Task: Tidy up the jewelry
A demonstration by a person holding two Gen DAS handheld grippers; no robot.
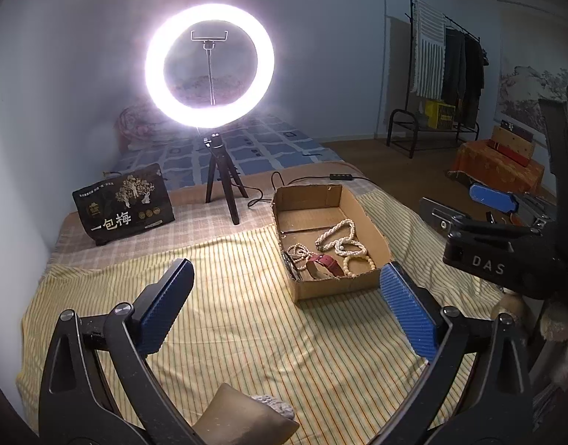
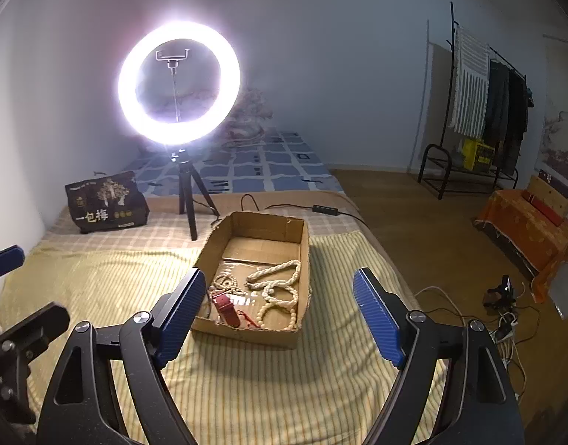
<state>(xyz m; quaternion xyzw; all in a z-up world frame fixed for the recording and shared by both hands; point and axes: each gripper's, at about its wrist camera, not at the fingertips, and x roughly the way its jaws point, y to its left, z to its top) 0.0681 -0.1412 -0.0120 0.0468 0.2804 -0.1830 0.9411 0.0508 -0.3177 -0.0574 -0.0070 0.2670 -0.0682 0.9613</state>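
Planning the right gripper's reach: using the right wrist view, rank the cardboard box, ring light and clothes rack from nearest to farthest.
1. Open brown cardboard box, just ahead, centre.
2. Glowing white ring light on its tripod, behind the box, left.
3. Black metal clothes rack, far right, against the wall.

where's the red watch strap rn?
In the cardboard box, near-left corner in the right wrist view: the red strap lies beside the bead strings, on the striped bedcover.

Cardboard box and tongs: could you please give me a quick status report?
Left tongs open, empty. Right tongs open, empty. Pearl necklaces and red strap lie in the cardboard box. Nothing in the way.
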